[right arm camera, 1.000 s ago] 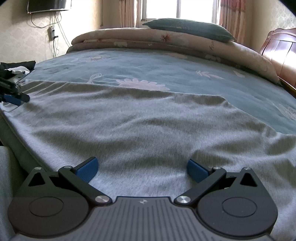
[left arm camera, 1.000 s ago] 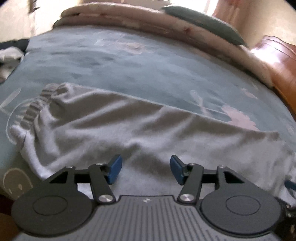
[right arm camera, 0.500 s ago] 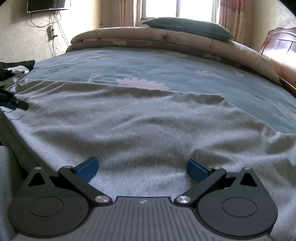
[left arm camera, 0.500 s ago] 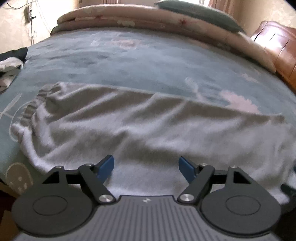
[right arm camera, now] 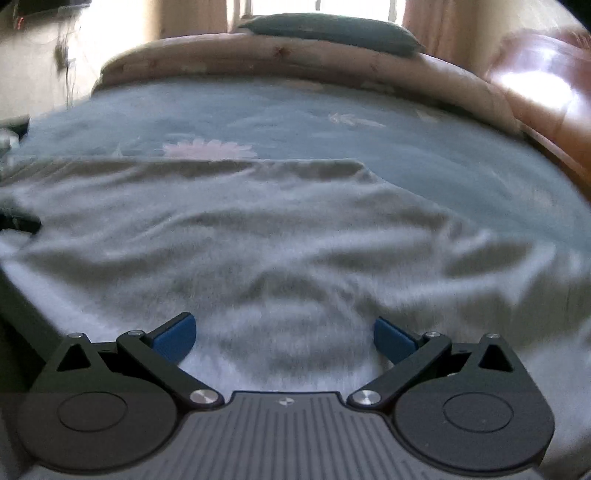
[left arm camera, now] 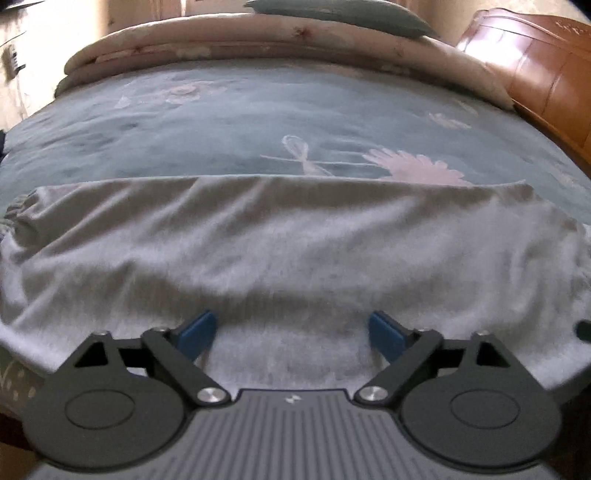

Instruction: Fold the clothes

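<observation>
A grey pair of trousers [left arm camera: 280, 243] lies spread across the near part of the bed, its gathered waistband [left arm camera: 18, 210] at the far left of the left wrist view. My left gripper [left arm camera: 291, 334] hovers over the near edge of the cloth; its jaws are opening and the blue pads press on nothing. The same grey cloth [right arm camera: 258, 240] fills the right wrist view, wrinkled. Above it my right gripper [right arm camera: 284, 338] stands open, nothing pinched. A dark tip of the other gripper [right arm camera: 22, 223] shows at that view's left edge.
The bed carries a blue-green flowered cover [left arm camera: 258, 122]. A rolled pink quilt [left arm camera: 295, 40] with a teal pillow [left arm camera: 340, 14] on it lies at the far end. A wooden headboard [left arm camera: 546, 66] rises on the right. Dark clothes [right arm camera: 11, 136] lie at the left.
The left gripper's jaws have spread wider, and its view has slid right along the trousers. The right view has shifted and blurred in the last half second; its jaws stay wide.
</observation>
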{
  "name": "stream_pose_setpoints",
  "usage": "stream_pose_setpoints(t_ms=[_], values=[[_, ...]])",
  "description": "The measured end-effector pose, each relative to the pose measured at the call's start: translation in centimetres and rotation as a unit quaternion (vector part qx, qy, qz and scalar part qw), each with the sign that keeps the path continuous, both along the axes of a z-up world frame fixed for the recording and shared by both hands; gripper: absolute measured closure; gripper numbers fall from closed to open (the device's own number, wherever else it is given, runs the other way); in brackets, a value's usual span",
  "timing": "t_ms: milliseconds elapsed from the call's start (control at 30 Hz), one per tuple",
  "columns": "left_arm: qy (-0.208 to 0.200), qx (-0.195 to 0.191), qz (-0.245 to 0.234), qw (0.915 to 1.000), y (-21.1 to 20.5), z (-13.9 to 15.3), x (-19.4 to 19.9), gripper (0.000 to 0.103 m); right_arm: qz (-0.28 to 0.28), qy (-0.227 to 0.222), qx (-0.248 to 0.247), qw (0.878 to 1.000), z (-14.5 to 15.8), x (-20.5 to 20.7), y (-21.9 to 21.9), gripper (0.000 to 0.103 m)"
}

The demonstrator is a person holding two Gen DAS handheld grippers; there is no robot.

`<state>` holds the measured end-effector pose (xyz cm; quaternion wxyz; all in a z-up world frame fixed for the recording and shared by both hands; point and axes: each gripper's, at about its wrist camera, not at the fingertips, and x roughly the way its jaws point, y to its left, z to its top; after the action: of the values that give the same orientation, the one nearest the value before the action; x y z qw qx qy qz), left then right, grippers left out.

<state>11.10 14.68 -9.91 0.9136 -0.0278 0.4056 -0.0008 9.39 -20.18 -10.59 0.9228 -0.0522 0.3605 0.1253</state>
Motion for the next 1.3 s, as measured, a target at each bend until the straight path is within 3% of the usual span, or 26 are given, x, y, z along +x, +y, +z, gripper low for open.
stream_pose_setpoints(t_ms=[133,333,533,733,800,933,1067,1167,1300], values=[[0.008,0.000,0.006,1.0000,-0.2,0.1,0.1,0.008,0.013,-0.006,-0.019,1.000,0.1,-1.4,-0.8,0.000],[-0.008,0.018,-0.005,0.9998,-1.9,1.8,-0.2,0.008,-0.048,-0.056,-0.027,0.997,2.4,-1.1,-4.2,0.000],[-0.033,0.024,-0.051,0.9979,-5.3,4.5,-0.7,0.008,-0.118,0.006,0.011,0.993,0.1,-0.2,-9.3,0.000],[-0.046,0.032,-0.106,0.9927,-9.9,6.2,0.0,0.008,-0.125,-0.008,0.016,0.992,1.0,-1.5,-11.6,0.000],[-0.049,0.034,-0.123,0.9906,-11.6,6.6,0.4,0.008,-0.127,-0.026,0.038,0.991,1.7,-0.8,-12.1,0.000],[-0.044,0.036,-0.144,0.9879,-14.4,6.6,0.6,0.008,-0.128,-0.050,0.055,0.989,2.2,1.5,-12.8,0.000],[-0.024,0.042,-0.147,0.9879,-15.7,6.1,0.5,0.008,-0.140,-0.039,0.066,0.987,1.2,4.0,-13.6,0.000],[-0.011,0.047,-0.143,0.9885,-15.8,5.6,0.3,0.008,-0.190,-0.014,0.052,0.980,0.3,3.4,-15.2,0.000],[0.008,0.041,-0.141,0.9891,-16.4,4.5,1.2,0.008,-0.167,-0.033,0.075,0.983,0.0,1.2,-16.5,0.000]])
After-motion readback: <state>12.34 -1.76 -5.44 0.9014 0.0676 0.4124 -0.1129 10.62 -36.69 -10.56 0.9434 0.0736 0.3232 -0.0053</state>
